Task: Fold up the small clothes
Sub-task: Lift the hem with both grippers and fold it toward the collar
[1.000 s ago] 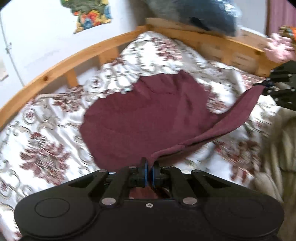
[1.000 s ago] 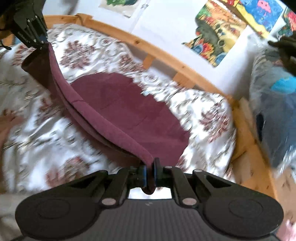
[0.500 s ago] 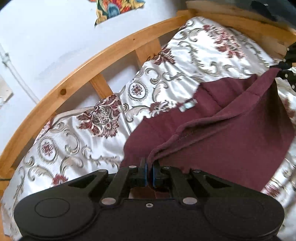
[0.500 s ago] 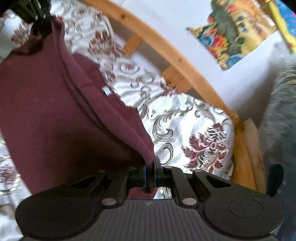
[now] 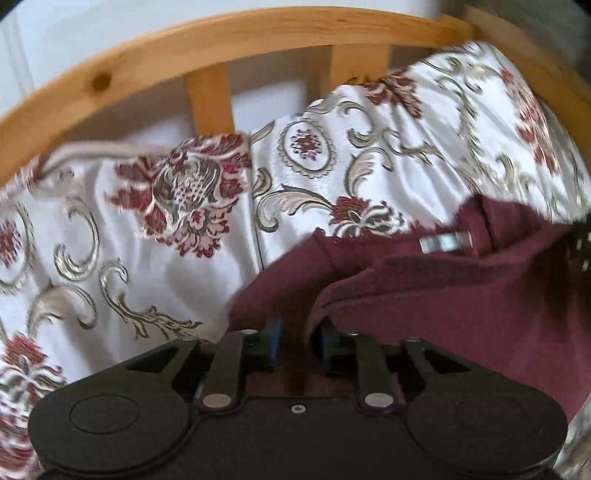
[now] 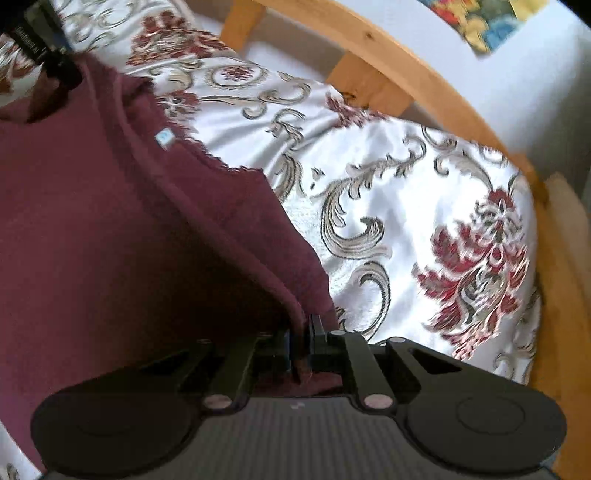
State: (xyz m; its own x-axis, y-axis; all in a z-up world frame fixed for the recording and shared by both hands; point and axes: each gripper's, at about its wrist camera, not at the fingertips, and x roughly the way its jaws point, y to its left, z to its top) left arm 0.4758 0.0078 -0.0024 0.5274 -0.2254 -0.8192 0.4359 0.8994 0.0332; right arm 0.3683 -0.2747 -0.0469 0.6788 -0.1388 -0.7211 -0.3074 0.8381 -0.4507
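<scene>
Two grippers: both sit at the far hem of one maroon garment (image 5: 461,295) spread on a patterned bedspread (image 5: 147,221).
Garment place: lower right of the left wrist view, left half of the right wrist view, folded over itself, a small pale label (image 6: 164,137) showing near the fold.
Left gripper (image 5: 297,332): bottom centre of its view; the jaws have just been opening and now stand narrowly apart, with the cloth edge lying loose between them, no longer pinched.
Right gripper (image 6: 301,343): bottom centre of its view; jaws nearly closed, pinching a corner of maroon cloth.
Key relation: the folded edge runs from one gripper across to the other, and the body of the garment lies behind that edge, towards the person.
Nearer hand: neither; each holds its own end, the left already letting go.
Likely next: the right corner probably needs releasing so the fold settles flat.
Surroundings: a curved wooden bed rail (image 5: 258,33) arcs across the top.
</scene>
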